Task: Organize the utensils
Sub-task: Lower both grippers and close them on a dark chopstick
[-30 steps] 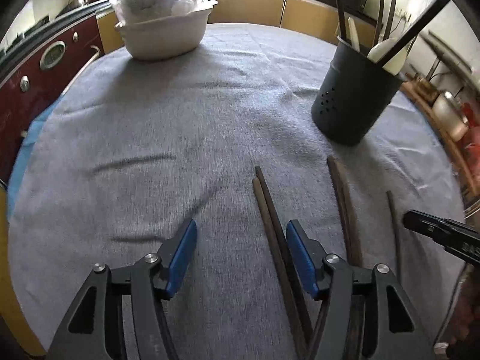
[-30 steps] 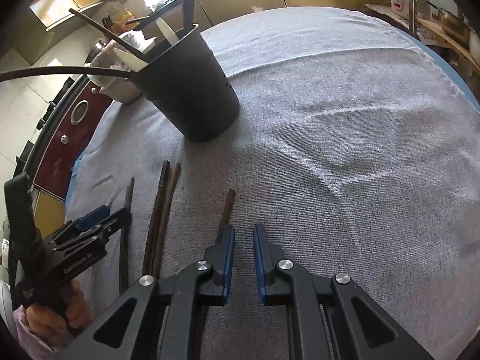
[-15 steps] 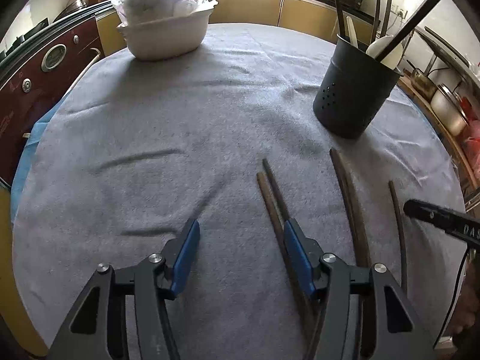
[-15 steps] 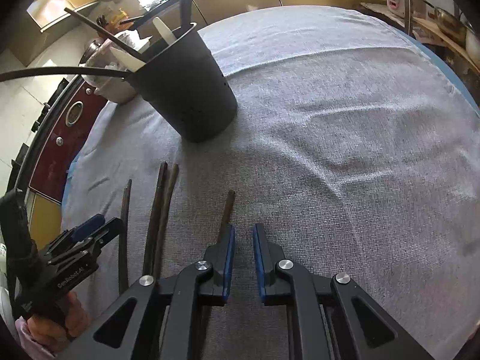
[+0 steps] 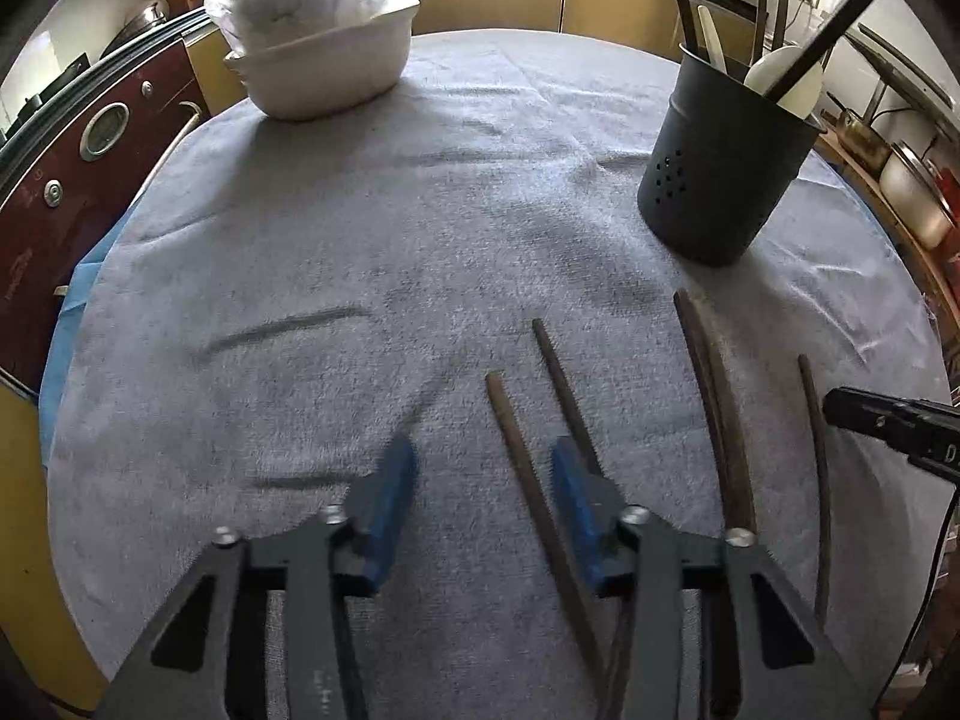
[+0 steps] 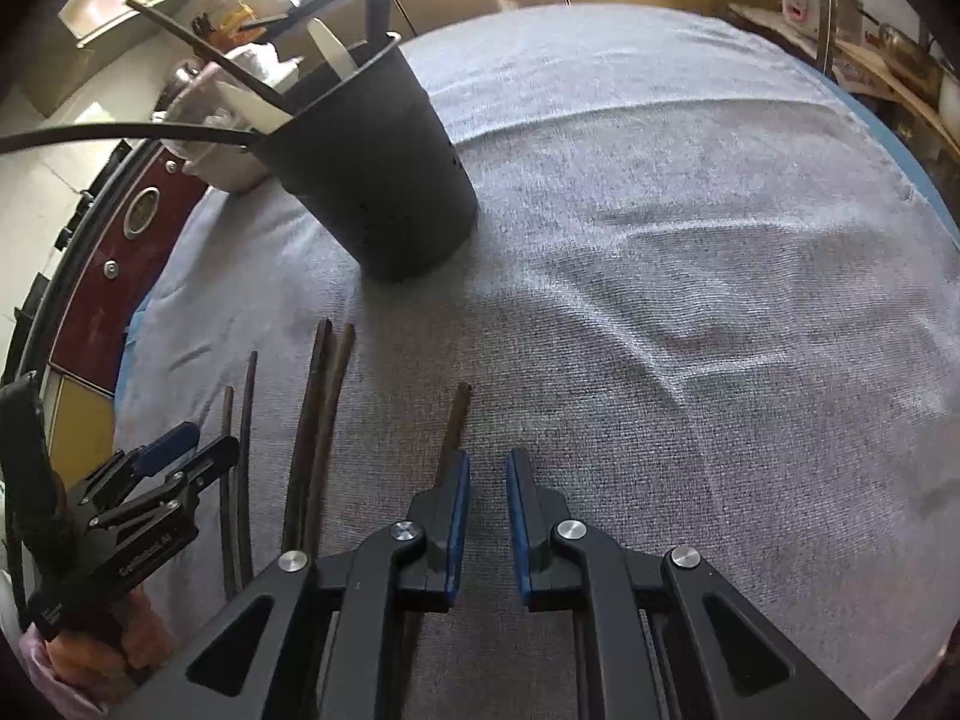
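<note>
While my left gripper (image 5: pixel 483 495) hangs low over the grey cloth (image 5: pixel 360 252), its jaws have just been closing, yet they stand apart, and the blue pads (image 5: pixel 390 498) press on nothing. Between them lies one brown chopstick (image 5: pixel 522 468), running from the middle of the gap back under the right-hand finger. A second chopstick (image 5: pixel 555 369) lies just beside it, its far end showing beyond the right pad, the rest hidden beneath that finger. I cannot tell whether either pad touches the wood.

Farther to the right in that view a close pair of dark sticks (image 5: pixel 717 408) lies side by side, and beyond them a single thin one (image 5: pixel 819 468) near the tip of my other tool.

My right gripper (image 6: pixel 487 474) is nearly together, a narrow slit between the pads, with only cloth in it. That single chopstick (image 6: pixel 456 420) lies just left of its left finger and passes under it.

The black utensil holder (image 6: pixel 384 180) stands upright on the cloth, well beyond all the sticks, with dark handles and pale spatulas (image 5: pixel 786 81) leaning out of it. A white bowl (image 5: pixel 324 69) sits at the far edge.
</note>
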Tool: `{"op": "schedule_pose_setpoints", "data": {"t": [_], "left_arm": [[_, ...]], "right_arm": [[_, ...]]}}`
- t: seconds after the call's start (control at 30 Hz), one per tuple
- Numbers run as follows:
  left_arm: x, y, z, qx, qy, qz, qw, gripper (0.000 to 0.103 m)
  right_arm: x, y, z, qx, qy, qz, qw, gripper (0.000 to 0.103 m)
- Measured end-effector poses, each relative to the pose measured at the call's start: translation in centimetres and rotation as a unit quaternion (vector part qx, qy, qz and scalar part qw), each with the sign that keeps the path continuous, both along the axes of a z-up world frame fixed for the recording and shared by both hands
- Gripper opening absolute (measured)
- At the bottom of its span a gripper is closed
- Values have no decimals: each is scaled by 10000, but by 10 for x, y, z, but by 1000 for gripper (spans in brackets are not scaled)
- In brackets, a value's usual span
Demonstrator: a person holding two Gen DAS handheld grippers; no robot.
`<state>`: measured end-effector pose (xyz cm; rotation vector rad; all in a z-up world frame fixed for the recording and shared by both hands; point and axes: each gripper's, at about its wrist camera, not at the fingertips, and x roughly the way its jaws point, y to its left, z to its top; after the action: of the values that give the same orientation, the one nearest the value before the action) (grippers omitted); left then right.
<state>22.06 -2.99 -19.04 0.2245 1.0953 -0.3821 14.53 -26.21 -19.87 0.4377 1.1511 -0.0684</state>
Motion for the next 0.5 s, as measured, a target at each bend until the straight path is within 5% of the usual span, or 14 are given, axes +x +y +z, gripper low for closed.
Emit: {"op": "schedule_pose_setpoints", "data": {"t": [0.2,0.4,0.5], "left_arm": [[4,-7,0,-82,89,116,9999,11],[4,4,1,-504,163,360,9979,6],[-6,15,4,-769,161,532,9955,5]], "right_arm": [[23,36,3,-774,184,372,9961,18],[27,62,1,-1600,71,740,9843,12],[23,57,1,-1414,-18,653,9878,7]]}}
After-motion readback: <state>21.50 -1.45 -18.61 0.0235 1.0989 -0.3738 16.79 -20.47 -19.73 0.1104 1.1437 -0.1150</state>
